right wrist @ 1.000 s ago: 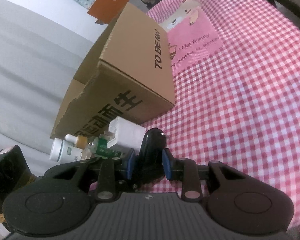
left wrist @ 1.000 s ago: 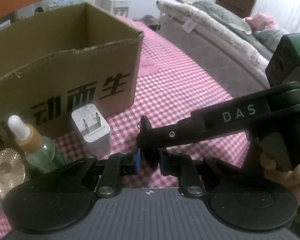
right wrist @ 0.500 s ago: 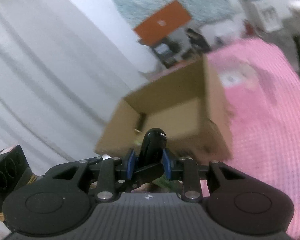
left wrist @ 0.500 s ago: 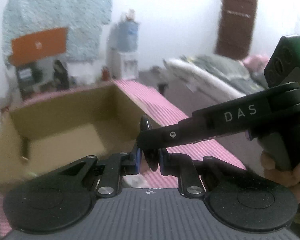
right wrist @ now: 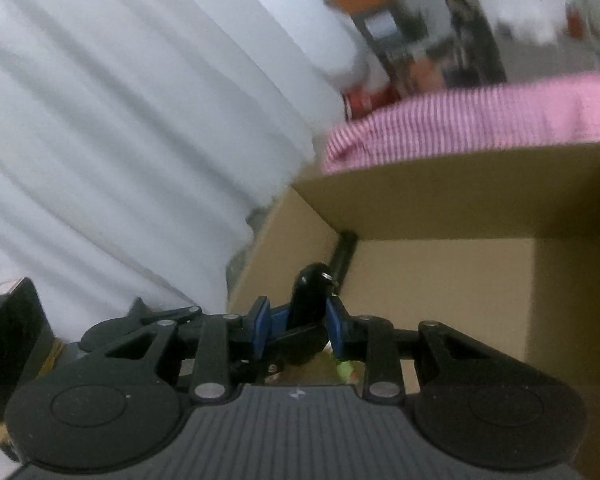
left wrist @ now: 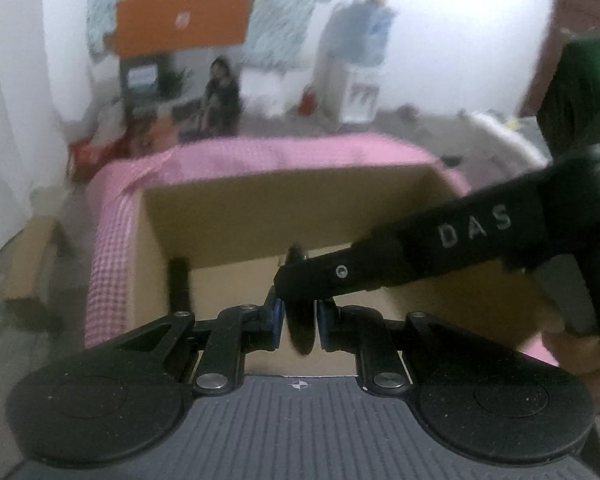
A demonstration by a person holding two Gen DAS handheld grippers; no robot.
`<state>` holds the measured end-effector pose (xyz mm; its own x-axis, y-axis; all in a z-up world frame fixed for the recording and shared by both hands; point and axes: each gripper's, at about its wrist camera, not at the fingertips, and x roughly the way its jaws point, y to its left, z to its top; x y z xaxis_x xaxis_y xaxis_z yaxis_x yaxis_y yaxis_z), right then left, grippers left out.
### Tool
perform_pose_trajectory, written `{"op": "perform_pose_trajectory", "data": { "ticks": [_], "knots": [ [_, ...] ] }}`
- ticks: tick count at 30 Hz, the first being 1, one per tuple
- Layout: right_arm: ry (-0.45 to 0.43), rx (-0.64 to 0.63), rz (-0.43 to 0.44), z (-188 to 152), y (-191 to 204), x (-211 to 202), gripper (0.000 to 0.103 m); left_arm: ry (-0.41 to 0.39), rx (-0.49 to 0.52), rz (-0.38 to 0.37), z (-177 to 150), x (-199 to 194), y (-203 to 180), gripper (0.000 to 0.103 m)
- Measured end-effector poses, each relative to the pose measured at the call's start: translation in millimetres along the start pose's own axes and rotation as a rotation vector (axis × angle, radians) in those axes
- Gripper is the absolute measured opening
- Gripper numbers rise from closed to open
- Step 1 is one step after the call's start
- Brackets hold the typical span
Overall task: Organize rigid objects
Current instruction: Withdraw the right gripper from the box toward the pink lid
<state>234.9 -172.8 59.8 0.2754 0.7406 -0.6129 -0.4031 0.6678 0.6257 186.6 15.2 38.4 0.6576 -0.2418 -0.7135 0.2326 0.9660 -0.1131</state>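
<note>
Blue pads on the left gripper (left wrist: 298, 318) are pressing against a thin black object (left wrist: 299, 330), a flat dark piece standing edge-on between them, with the jaws nearly together around it. In the right wrist view the right gripper (right wrist: 296, 326) is clamping the same black object (right wrist: 309, 296) from the other side, on a rounded, thicker part whose glossy top carries a small metal ring; here the jaws are standing a little wider apart. So both tools are gripping one item at once (what it actually is cannot be told from the blur).

Crossing the left wrist view from the right is the right gripper's long black finger arm, lettered DAS, and a hand (left wrist: 580, 354) is holding its grey handle at the right edge.

Just beyond the pads, the held object is hanging over the open cardboard box (left wrist: 284, 216), whose tan inner walls and floor are filling the middle of both views. A dark rod-like item (left wrist: 180, 284) is leaning in the box's left inner corner.

The box is sitting on a pink checked tablecloth (left wrist: 112, 248), which is showing around its left and far sides. Farther back, a white curtain (right wrist: 120, 100) is hanging on the left, and a blurred orange panel (left wrist: 184, 22) and a water dispenser (left wrist: 354, 64) are standing against the far wall.
</note>
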Motion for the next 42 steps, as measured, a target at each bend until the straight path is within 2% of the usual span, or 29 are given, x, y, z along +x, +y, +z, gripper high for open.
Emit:
{"op": "perform_pose_trajectory", "data": {
  "ticks": [2,4,6,8,13,14,16,20,21,25,26,27,30,33,37,39,42],
  "knots": [
    [0.055,0.031,-0.007,11,-9,28,0.033,0.040,-0.011,0.032,1,13,11,0.017],
    [0.087,0.059,-0.001,10,-14,38,0.035,0.043,-0.011,0.059,-2,11,15,0.019],
    [0.098,0.054,0.007,11,-14,44,0.036,0.033,-0.017,0.056,-4,8,20,0.028],
    [0.102,0.041,0.010,10,-11,46,0.040,0.020,-0.025,0.045,-6,2,21,0.033],
    [0.080,0.019,0.019,5,0,32,0.047,-0.045,-0.015,0.041,-3,-20,17,0.051],
    [0.069,0.012,0.021,3,2,24,0.053,-0.061,-0.020,0.034,-3,-27,16,0.057],
    [0.038,-0.005,0.021,0,10,7,0.060,-0.100,-0.020,0.017,-4,-43,12,0.066],
    [-0.050,-0.044,0.022,-12,25,-42,0.067,-0.159,0.003,-0.010,-12,-76,-2,0.083],
    [-0.075,-0.053,0.022,-17,28,-56,0.072,-0.175,0.012,-0.016,-16,-86,-7,0.088],
    [-0.177,-0.110,-0.011,-40,40,-107,0.090,-0.225,0.036,-0.048,-32,-110,-21,0.097],
    [-0.207,-0.131,-0.031,-49,44,-121,0.099,-0.239,0.041,-0.059,-38,-117,-26,0.098],
    [-0.238,-0.155,-0.054,-58,47,-135,0.103,-0.249,0.049,-0.068,-44,-121,-30,0.099],
    [-0.325,-0.220,-0.159,-91,53,-170,0.103,-0.253,0.058,-0.079,-61,-125,-40,0.102],
    [-0.375,-0.271,-0.343,-127,52,-188,0.103,-0.204,0.060,-0.102,-80,-117,-50,0.102],
    [-0.372,-0.332,-0.643,-169,49,-187,0.103,-0.158,0.052,-0.135,-103,-104,-56,0.103],
    [-0.351,-0.352,-0.738,-187,45,-183,0.103,-0.138,0.040,-0.158,-115,-96,-58,0.103],
    [-0.347,-0.348,-0.825,-216,32,-179,0.103,-0.103,0.029,-0.175,-132,-88,-60,0.103]
  ]
}}
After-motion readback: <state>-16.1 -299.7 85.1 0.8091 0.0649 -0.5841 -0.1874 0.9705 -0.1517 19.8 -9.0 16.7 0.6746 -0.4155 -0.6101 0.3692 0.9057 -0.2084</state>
